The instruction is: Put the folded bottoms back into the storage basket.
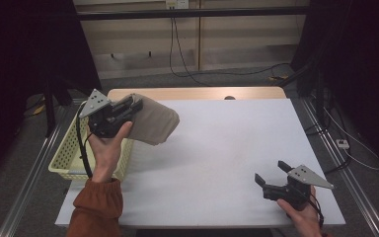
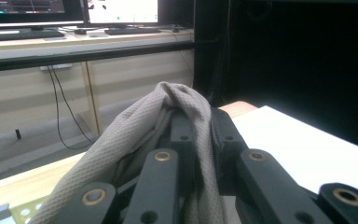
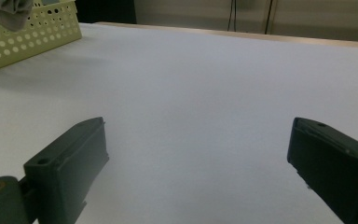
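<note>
A beige cloth (image 1: 150, 123) hangs in the air over the table's left edge, draped over the jaws of my left gripper (image 1: 137, 103), which is shut on it. In the left gripper view the cloth (image 2: 135, 135) wraps over both black jaws, pinched between them. A pale yellow perforated basket (image 1: 66, 155) sits below and to the left of the cloth. My right gripper (image 1: 272, 173) rests low at the table's front right, jaws wide open with nothing between them; its fingers (image 3: 70, 163) frame bare white tabletop.
The white table (image 1: 227, 148) has a wooden strip along its far edge. In the right gripper view the basket (image 3: 32, 37) stands at the far left with a bit of cloth (image 3: 11, 11) above it. Cables trail over the floor beyond and to the right of the table.
</note>
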{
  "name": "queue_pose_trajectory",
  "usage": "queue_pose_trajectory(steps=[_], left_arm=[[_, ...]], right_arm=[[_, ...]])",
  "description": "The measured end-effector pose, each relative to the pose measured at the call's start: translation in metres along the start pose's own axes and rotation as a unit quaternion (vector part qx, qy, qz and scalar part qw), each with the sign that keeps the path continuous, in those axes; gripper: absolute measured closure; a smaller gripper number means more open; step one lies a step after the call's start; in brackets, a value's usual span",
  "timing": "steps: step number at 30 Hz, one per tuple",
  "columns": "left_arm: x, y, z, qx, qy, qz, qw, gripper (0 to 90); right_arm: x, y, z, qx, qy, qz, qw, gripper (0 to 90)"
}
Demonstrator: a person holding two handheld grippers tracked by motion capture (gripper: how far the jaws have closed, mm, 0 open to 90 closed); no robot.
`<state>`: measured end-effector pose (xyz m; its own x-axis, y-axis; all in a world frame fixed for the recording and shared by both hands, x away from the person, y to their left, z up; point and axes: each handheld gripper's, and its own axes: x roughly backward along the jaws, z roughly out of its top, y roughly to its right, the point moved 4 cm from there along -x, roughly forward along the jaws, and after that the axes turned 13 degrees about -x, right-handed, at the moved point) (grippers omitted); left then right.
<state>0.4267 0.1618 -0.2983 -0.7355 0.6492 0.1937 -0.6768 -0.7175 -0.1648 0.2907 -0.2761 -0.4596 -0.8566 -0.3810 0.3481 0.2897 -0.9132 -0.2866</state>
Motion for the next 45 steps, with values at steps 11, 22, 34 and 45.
queue_pose_trajectory(steps=[11, 22, 34, 45], left_arm=[[0.022, -0.012, 0.007, -0.003, 0.016, 0.020, 0.9997, 82.0], [0.040, -0.026, 0.008, -0.002, 0.022, 0.041, 0.9989, 82.0], [0.060, -0.041, 0.008, -0.003, 0.021, 0.064, 0.9977, 82.0], [0.078, -0.056, 0.006, 0.005, 0.023, 0.087, 0.9959, 82.0]], right_arm=[[0.001, -0.001, 0.000, 0.000, 0.001, 0.004, 1.0000, 4.5], [0.000, -0.001, 0.000, 0.002, 0.000, 0.005, 1.0000, 4.5], [0.000, -0.002, 0.000, 0.002, -0.001, 0.006, 1.0000, 4.5], [0.000, -0.002, -0.001, 0.002, -0.003, 0.007, 1.0000, 4.4]])
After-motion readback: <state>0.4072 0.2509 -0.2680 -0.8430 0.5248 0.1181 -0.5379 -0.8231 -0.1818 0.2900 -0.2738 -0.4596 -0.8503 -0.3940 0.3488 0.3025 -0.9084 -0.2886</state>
